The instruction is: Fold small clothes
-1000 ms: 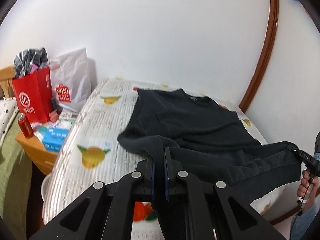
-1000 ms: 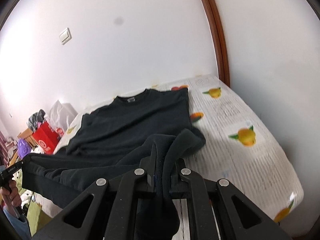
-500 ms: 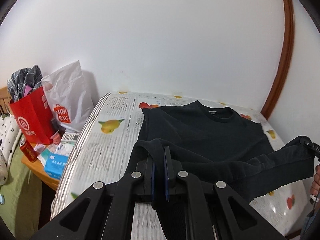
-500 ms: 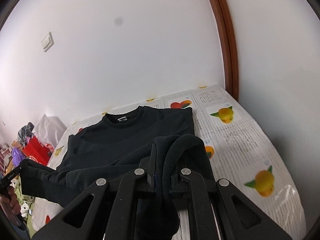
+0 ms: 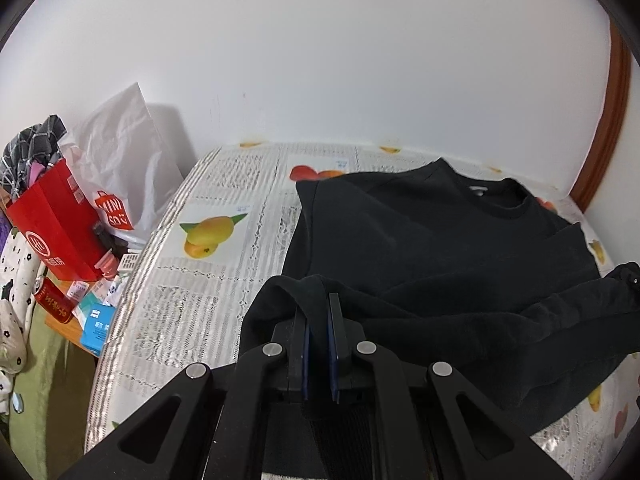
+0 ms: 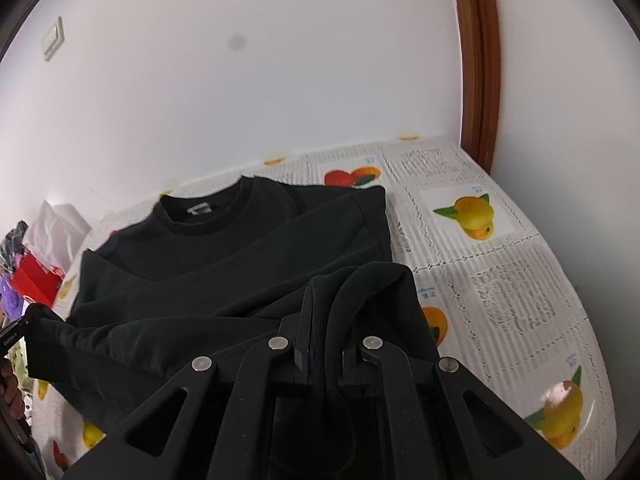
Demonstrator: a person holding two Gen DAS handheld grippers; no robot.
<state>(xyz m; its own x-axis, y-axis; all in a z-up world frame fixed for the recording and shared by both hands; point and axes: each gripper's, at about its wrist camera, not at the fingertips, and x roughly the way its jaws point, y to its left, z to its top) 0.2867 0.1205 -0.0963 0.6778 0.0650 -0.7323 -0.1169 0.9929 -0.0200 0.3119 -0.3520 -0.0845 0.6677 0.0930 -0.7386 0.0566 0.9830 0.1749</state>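
While hem hangs lifted: bottom fold unfinished
left tongs [image 5: 318, 308]: clamped on sweater [image 5: 432, 240] hem
right tongs [image 6: 324, 312]: clamped on hem
left to do: lay hem near collar [image 6: 208, 216]

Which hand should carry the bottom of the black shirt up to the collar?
Neither alone, probably. The left gripper and right gripper each pinch a bottom corner of the shirt, so both likely move together toward the collar.

I see even, soft indoor light on the white wall [image 5: 320, 60]. Fisheye bending darkens my corners; the black sweater [image 6: 240, 248] loses detail, and glare marks the tablecloth [image 6: 558, 394].
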